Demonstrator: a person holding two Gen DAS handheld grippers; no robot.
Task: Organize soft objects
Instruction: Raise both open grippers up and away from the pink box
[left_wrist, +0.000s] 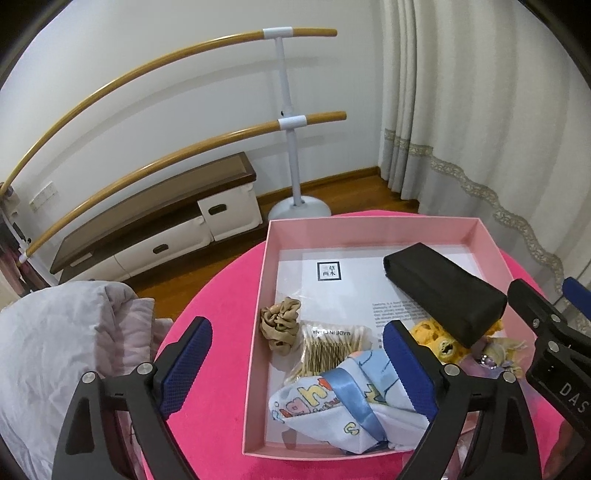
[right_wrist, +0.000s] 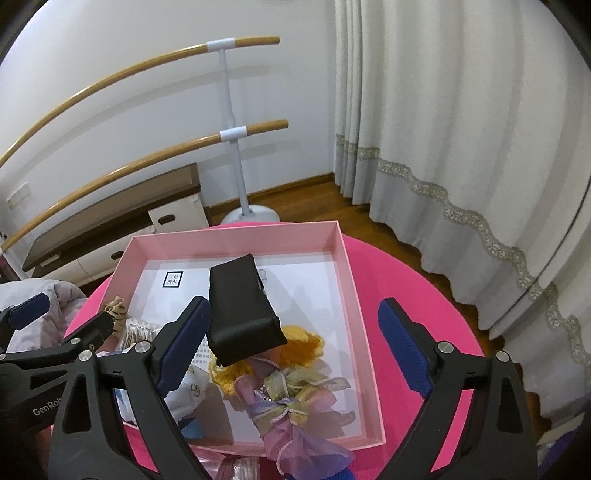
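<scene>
Pouch (left_wrist: 445, 293) sits tilted in the pink box (left_wrist: 369, 223), right of centre, propped on the doll (right_wrist: 280, 384). Both grippers hover with jaws wide and nothing between them: left gripper (left_wrist: 297, 369) over the cloth (left_wrist: 343, 410), right gripper (right_wrist: 295, 354) above the doll. Best to clear upward without snagging anything.

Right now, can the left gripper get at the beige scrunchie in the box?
Probably yes. The left gripper is open, and the scrunchie lies uncovered near the box's left wall, just ahead. Only the cotton swab packet touches it on one side.
</scene>
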